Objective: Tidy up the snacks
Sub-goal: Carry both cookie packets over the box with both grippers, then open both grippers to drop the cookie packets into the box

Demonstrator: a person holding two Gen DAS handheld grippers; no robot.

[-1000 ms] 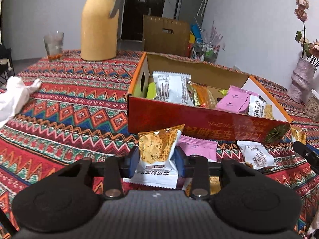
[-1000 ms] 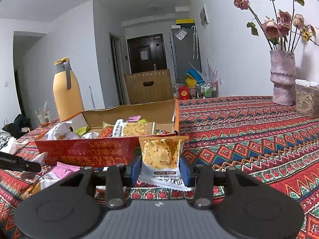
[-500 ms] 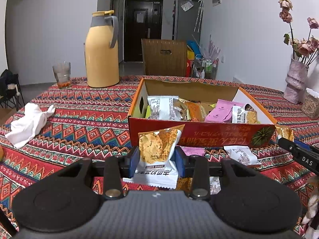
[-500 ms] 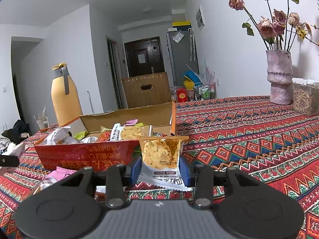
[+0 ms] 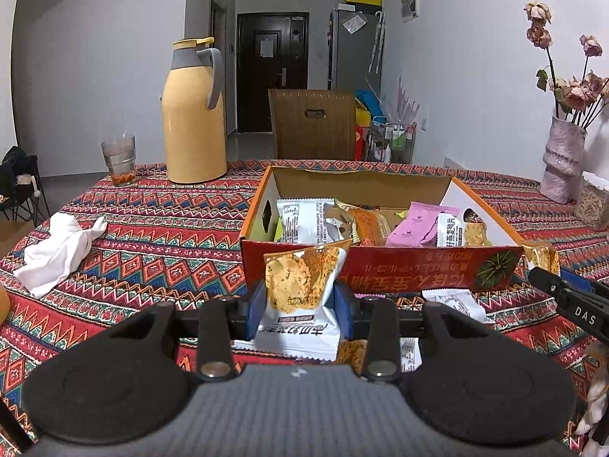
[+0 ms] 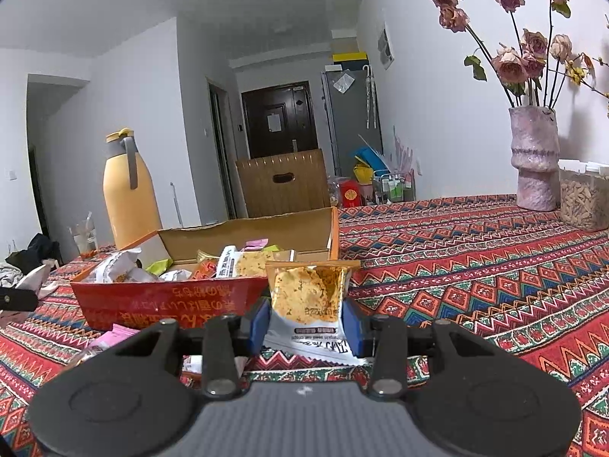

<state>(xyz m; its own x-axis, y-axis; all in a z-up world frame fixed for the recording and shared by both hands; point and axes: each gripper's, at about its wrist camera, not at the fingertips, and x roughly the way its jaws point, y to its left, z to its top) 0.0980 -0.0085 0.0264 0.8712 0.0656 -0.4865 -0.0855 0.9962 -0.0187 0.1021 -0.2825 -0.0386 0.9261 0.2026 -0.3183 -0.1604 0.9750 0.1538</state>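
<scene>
We hold a snack in each gripper. Our left gripper (image 5: 300, 310) has its blue jaws pinching a white and gold crinkly plastic cracker packet (image 5: 300, 297), which stands upright between them, just in front of the red wall of the open orange and red cardboard box (image 5: 418, 266). Our right gripper (image 6: 306, 321) has its blue jaws pinching a second white and gold cracker packet (image 6: 306, 297) the same way, near the right front corner of the same box (image 6: 171, 301). The box sits on the counter (image 5: 160, 236), which is covered with a red zigzag patterned cloth. Inside the box lie more snacks: a white packet (image 5: 300, 221), an orange packet (image 5: 367, 222) and a pink packet (image 5: 418, 224). Some loose packets lie on the cloth in front of the box, one of them a small white packet (image 5: 455, 302). Behind the box on the left stands a tall yellow jug with a grey handle (image 5: 194, 114), and beside it a clear drinking glass (image 5: 118, 160). A crumpled white cloth (image 5: 57, 247) lies well to the left. On the far right stands a pink rough vase with dried roses (image 6: 534, 160), and just beside it a clear tub of brown bits (image 6: 584, 198).
</scene>
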